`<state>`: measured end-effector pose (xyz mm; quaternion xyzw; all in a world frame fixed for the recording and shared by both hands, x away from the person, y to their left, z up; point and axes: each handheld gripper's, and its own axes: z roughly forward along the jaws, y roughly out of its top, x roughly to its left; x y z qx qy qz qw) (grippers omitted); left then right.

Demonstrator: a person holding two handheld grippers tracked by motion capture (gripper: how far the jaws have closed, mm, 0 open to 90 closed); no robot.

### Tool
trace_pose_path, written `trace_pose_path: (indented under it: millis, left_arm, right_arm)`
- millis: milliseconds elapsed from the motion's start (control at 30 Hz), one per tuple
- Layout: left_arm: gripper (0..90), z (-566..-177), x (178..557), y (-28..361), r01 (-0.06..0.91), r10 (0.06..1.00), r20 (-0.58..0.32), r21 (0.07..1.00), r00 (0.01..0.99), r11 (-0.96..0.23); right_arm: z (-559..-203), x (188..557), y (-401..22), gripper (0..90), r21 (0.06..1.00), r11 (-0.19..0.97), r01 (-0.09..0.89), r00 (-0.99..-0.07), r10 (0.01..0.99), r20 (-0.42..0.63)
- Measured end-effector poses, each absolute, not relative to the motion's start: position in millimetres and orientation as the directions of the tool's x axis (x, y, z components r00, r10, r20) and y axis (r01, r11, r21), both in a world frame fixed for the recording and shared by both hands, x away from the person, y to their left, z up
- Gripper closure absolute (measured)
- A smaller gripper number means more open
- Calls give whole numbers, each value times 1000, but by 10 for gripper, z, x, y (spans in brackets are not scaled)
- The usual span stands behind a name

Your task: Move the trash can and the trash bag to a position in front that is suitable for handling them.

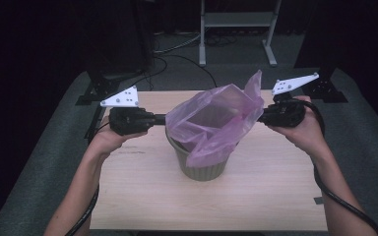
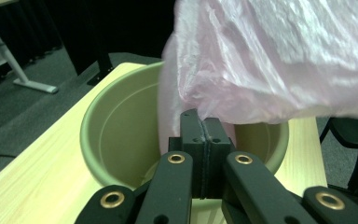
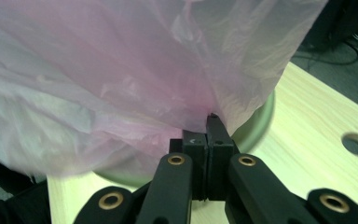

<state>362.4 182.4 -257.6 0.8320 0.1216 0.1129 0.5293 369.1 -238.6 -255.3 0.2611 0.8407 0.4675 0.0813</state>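
Observation:
A pink plastic bag (image 1: 215,120) hangs spread open over an olive-green bin (image 1: 202,164) in the middle of the wooden table (image 1: 275,196). My left gripper (image 1: 166,118) is shut on the bag's left edge, and my right gripper (image 1: 260,118) is shut on its right edge. In the left gripper view the jaws (image 2: 200,122) pinch the pink film (image 2: 270,60) just above the bin's rim (image 2: 91,121), and part of the bag drops inside. In the right gripper view the closed jaws (image 3: 207,126) hold the bag (image 3: 121,74), with the bin's rim (image 3: 261,121) behind it.
A round hole (image 3: 357,143) is cut in the tabletop near the right gripper. Beyond the table's far edge stand a white desk frame (image 1: 236,29) and dark stands, with cables on the grey floor (image 1: 177,54). The table's front half lies bare.

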Motion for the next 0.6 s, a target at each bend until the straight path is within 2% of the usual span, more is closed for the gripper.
trace_pose_path:
  millis: [600]
  left_arm:
    - [900, -2971, 3759, 2297, 211, 437, -39, 912, 899, -352]
  right_arm:
    - [-2976, 3795, -2742, 900, 777, 415, 473, -786, 598, 158]
